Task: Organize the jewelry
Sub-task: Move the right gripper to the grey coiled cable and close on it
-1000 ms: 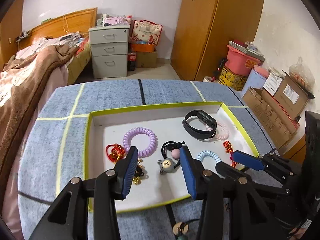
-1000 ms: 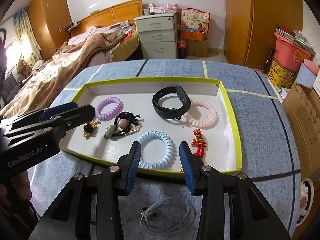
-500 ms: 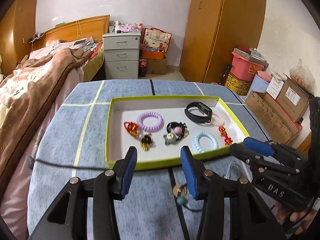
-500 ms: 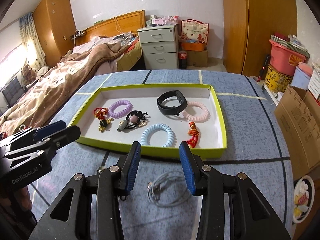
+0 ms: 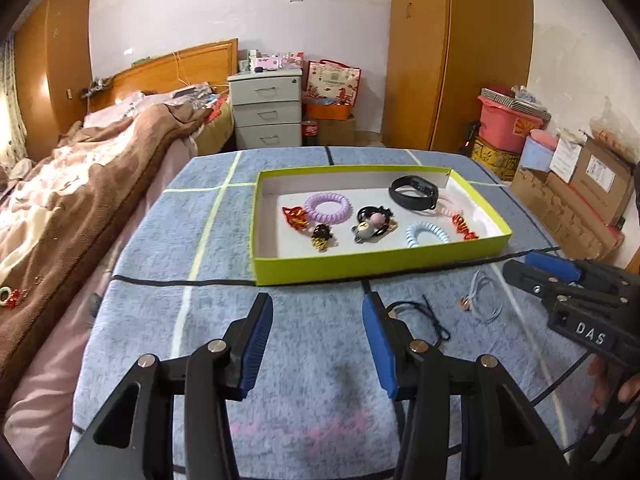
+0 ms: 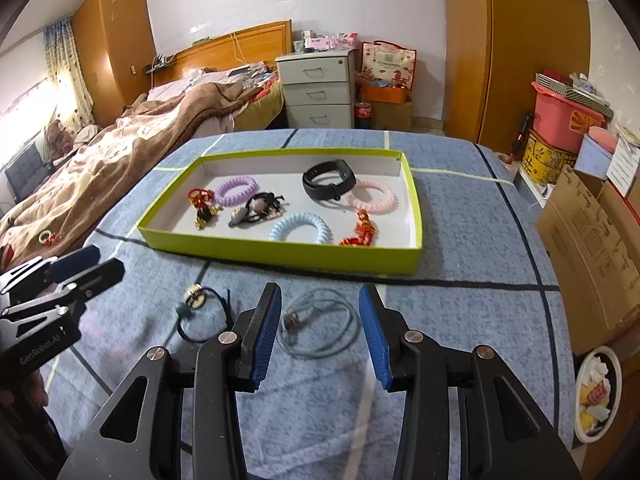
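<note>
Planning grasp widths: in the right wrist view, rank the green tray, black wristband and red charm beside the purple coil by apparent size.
1. green tray
2. black wristband
3. red charm
The gaps are clear despite differing nearness.

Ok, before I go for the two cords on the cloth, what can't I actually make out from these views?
- Dark cord: left wrist view, right pad covers its near end.
- Grey cord: its clasp is too small and blurred in both views.
- Red charm: right wrist view, tray wall cuts off its lower part.
- Blue coil: left wrist view, near wall hides its front edge.
- Right gripper: left wrist view, seen from the side; jaw gap unreadable there.
</note>
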A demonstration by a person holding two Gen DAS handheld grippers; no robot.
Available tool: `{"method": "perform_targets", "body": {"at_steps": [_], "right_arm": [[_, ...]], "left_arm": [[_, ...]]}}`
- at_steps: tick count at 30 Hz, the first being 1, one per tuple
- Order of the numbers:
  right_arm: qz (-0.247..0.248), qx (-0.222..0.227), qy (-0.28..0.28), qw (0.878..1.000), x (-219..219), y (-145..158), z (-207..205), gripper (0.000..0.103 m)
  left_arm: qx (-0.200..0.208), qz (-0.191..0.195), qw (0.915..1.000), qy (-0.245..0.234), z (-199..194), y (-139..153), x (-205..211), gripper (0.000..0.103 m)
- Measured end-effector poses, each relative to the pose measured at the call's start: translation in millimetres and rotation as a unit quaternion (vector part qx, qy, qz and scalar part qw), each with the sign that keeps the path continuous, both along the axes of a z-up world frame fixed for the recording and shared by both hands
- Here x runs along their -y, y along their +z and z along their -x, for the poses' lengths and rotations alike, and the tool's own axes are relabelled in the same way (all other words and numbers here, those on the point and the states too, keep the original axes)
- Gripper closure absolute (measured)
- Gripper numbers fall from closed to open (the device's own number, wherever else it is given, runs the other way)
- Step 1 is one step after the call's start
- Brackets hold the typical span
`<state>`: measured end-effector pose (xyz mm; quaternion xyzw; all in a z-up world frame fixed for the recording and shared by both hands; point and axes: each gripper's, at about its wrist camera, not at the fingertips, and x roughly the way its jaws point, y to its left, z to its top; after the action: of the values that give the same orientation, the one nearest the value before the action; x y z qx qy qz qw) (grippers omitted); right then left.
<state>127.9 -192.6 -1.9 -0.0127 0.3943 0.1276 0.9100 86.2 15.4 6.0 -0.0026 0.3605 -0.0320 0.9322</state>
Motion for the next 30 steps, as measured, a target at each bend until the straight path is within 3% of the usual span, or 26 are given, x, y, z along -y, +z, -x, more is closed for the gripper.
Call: {"method": "perform_targets", "body": {"at_steps": [6, 10, 14, 16, 23, 27, 30], "right_arm": [[0.001, -0.007, -0.005, 1.0, 9.6, -6.7, 3.5, 0.056], [0.0, -0.016, -0.008, 1.0, 18.1, -11.7, 1.4, 0.056], [0.008, -0.032, -0.012, 0.999, 26.1, -18.4, -4.9, 0.045], [0.009, -0.037, -0.008, 0.999, 26.2, -20.9, -6.8, 0.045], [0.016, -0.061, 0.014, 0.998, 12.1, -32.4, -17.6, 0.044], [-0.007, -0.029, -0.004, 1.0, 15.5, -21.3, -9.9, 0.045], [-0.009, -0.04, 0.032, 0.999, 3.5, -21.1, -9.5, 0.045]], "left_arm": [[0.006, -0.01, 0.9999, 0.012, 10.0, -2.7, -0.9, 0.054], [-0.003, 0.036, 0.9993, 0.002, 14.3, -7.2, -9.8, 0.054], [-0.008, 0.064, 0.9979, 0.006, 16.2, -10.6, -18.2, 0.051], [-0.009, 0.071, 0.9974, 0.003, 17.1, -12.1, -19.7, 0.044], [-0.029, 0.085, 0.996, 0.007, 15.7, -23.0, -24.6, 0.044], [-0.037, 0.09, 0.9952, 0.01, 17.1, -27.9, -29.2, 0.044], [-0.041, 0.093, 0.9948, 0.01, 16.0, -30.1, -30.4, 0.044]]}}
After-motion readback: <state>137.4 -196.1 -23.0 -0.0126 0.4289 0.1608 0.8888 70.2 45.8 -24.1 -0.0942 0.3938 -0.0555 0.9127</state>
